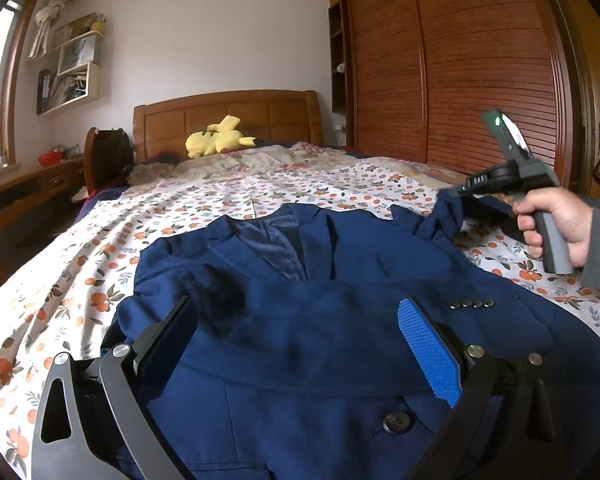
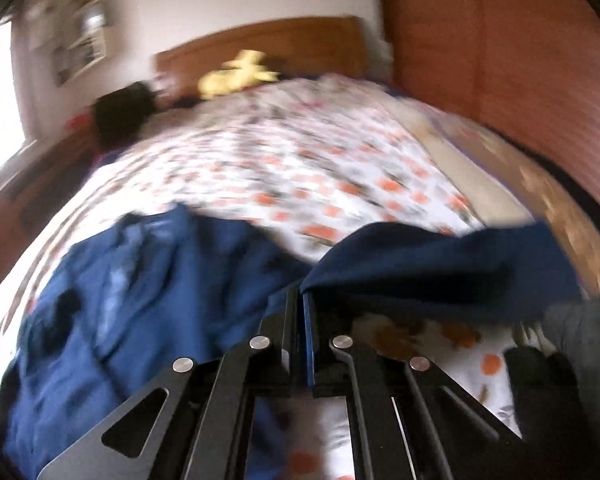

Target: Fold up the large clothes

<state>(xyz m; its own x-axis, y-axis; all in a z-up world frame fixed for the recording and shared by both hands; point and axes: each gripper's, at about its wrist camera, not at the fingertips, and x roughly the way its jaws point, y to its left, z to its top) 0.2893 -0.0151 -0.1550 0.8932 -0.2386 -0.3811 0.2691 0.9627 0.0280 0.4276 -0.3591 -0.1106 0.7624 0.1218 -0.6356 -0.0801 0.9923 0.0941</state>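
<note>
At frame centre, the blazer (image 1: 300, 280) lay on the bed (image 1: 80, 280). The left gripper (image 1: 296, 316) gaped above it; the right gripper (image 2: 301, 300) pinched its fabric.

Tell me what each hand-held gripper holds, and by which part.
The right hand-held gripper is shut on the blue jacket, pinching a fabric edge on its right side. The left hand-held gripper is open, holding nothing.

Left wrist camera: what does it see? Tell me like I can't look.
A dark blue suit jacket lies spread on a bed with an orange-flowered white sheet, framed by the open left gripper. At right, a hand holds the black right gripper, pinching the jacket's edge. A yellow plush toy rests by the wooden headboard.
</note>
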